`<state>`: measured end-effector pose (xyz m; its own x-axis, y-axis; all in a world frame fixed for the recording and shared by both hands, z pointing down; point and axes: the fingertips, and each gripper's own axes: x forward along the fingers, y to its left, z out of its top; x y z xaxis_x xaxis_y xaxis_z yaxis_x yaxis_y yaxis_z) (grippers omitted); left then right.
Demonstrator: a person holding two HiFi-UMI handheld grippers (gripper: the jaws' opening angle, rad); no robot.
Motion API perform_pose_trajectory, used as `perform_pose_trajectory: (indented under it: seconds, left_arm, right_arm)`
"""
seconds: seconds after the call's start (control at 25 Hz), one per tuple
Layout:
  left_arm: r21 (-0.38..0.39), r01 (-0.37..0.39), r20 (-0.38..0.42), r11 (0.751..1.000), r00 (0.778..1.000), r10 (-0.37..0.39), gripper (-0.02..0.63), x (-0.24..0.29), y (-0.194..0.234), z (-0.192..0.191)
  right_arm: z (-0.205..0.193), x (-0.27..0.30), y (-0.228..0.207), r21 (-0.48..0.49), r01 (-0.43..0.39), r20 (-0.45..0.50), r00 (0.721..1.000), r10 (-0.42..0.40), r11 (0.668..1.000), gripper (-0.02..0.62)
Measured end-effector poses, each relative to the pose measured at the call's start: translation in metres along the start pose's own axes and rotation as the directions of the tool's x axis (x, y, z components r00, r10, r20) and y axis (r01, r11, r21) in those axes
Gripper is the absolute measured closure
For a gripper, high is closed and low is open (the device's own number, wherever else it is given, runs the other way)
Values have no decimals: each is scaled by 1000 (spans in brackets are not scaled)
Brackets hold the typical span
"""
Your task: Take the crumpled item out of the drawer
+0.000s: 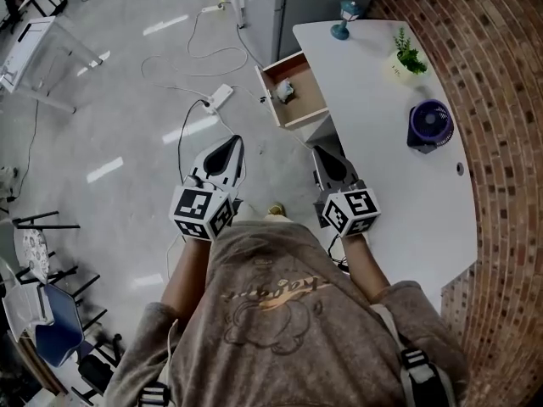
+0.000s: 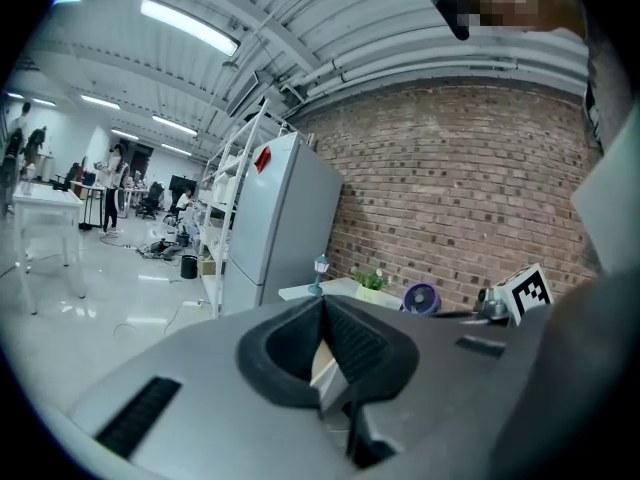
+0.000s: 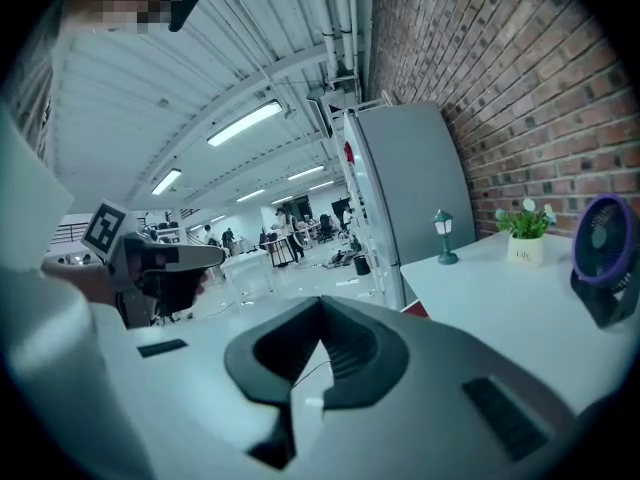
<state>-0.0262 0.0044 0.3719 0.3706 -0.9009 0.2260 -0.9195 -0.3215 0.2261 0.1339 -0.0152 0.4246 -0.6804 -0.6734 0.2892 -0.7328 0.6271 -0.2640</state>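
We hold both tools low in front of us, short of the desk. The left gripper [image 1: 232, 146] has its jaws pressed together with nothing between them, and the right gripper [image 1: 321, 153] is likewise closed and empty, its tip just beside the white desk's [image 1: 399, 176] near edge. Ahead of both, the wooden drawer [image 1: 307, 97] stands pulled out from the desk's left side, and the crumpled item [image 1: 284, 91] lies inside it, toward its far left corner. On the desktop stand a purple fan [image 1: 430, 125], a potted plant [image 1: 407, 58] and a small lamp [image 1: 344, 19].
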Motion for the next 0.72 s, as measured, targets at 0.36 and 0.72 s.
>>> perform_pose_trajectory:
  seconds: [0.36, 0.72]
  left_arm:
    - [-9, 1, -11, 1000, 1000, -2, 598, 37, 21, 1]
    - [-9, 57, -16, 998, 998, -57, 598, 102, 44, 21]
  right_arm:
    - [9, 29, -21, -20, -1, -23, 1000, 1, 1000, 598]
    - [31, 73, -59, -3, 55, -30, 998, -55, 998, 598]
